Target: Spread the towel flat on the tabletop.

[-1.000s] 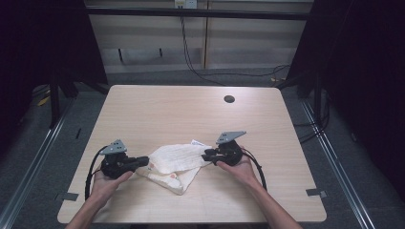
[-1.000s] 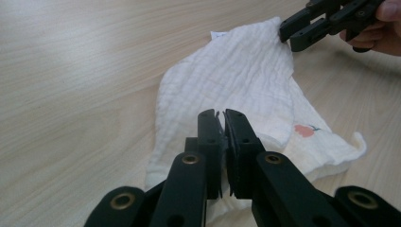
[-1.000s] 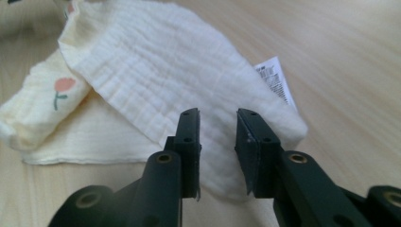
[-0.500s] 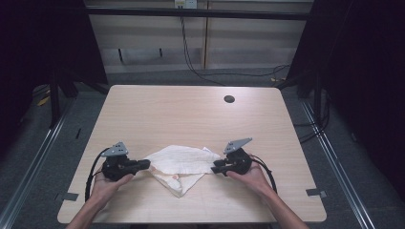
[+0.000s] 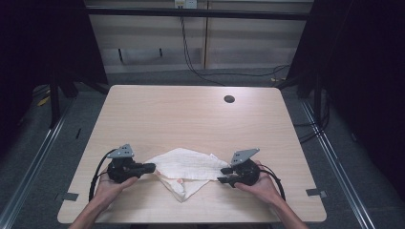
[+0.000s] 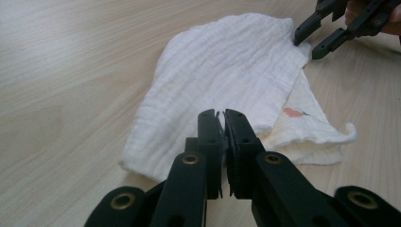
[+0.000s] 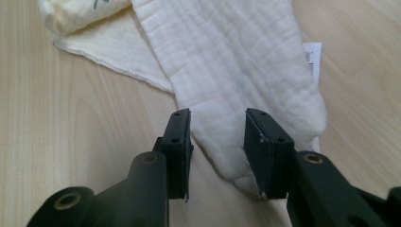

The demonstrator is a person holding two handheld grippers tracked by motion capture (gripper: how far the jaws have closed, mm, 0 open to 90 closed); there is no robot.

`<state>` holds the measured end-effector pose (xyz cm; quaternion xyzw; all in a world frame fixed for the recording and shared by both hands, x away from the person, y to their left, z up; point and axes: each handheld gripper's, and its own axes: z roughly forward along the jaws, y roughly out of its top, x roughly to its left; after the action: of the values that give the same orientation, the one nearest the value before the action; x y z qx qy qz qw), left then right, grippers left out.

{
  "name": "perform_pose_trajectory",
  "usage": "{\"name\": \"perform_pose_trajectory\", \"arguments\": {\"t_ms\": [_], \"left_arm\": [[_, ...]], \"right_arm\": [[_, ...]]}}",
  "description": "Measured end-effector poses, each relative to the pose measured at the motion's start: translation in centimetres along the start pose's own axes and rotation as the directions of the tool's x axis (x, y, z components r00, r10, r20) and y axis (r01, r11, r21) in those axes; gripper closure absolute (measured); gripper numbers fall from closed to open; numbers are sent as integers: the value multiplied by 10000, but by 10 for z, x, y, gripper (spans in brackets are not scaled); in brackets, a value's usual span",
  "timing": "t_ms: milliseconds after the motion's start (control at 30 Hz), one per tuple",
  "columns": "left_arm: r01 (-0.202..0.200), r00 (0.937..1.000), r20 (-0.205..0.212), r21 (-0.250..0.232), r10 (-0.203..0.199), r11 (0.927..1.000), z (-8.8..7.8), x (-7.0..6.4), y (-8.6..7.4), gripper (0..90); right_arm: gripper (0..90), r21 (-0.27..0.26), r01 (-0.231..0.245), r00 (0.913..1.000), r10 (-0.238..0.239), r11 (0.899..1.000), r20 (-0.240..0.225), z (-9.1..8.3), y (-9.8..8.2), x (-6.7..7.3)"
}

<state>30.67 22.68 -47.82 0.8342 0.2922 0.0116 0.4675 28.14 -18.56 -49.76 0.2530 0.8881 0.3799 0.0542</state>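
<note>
I keep the left gripper [image 5: 148,167] clenched on the white crinkled muslin cloth [image 5: 188,168] at lower centre as an anchor, while the right gripper [image 5: 223,175], jaws just opening, stands released astride the opposite corner.

You're working at a pale wooden table [image 5: 191,119] with rounded corners and a round cable hole [image 5: 229,99] near its far edge. Grey floor [image 5: 344,162] surrounds it, with metal rails [image 5: 334,164] running along both sides. Ahead of you a light panelled wall [image 5: 200,43] carries hanging black cables [image 5: 186,45]. Dark curtains [image 5: 363,62] close off left and right.
</note>
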Motion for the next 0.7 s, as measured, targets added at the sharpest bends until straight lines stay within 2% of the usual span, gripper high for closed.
{"name": "perform_pose_trajectory", "arguments": {"t_ms": [67,133,200,233,300,533,633,667,700], "left_arm": [[51,10000,25,-54,-51,10000,-1,1,0,860],[34,10000,32,-66,-34,10000,-1,1,0,861],[35,10000,61,-86,-35,10000,-3,0,0,862],[47,10000,58,-116,-46,9999,-3,0,0,862],[99,9999,114,-212,-97,9997,-5,0,0,862],[194,9998,90,-393,-190,9990,-9,1,-1,861],[148,9999,92,-383,-145,9992,-8,1,0,862],[148,9999,92,-383,-145,9992,-8,1,0,862],[96,9999,54,-370,-94,9993,-8,0,1,861]], "right_arm": [[615,-125,99,9999,-98,9999,90,0,0,0],[602,25,236,9996,-236,9997,165,2,-1,0],[620,-130,308,9991,-304,9994,287,3,-3,1],[629,-142,503,9976,-496,9986,480,4,-3,2],[636,-275,400,9975,-383,9988,599,3,-5,5],[835,-268,194,9980,-178,9995,603,0,-7,3],[868,-164,-6,9983,15,9999,580,0,-6,3],[871,-120,-7,9991,12,9999,429,0,-5,2],[871,32,95,9985,-96,10000,535,-2,-4,1]]}}
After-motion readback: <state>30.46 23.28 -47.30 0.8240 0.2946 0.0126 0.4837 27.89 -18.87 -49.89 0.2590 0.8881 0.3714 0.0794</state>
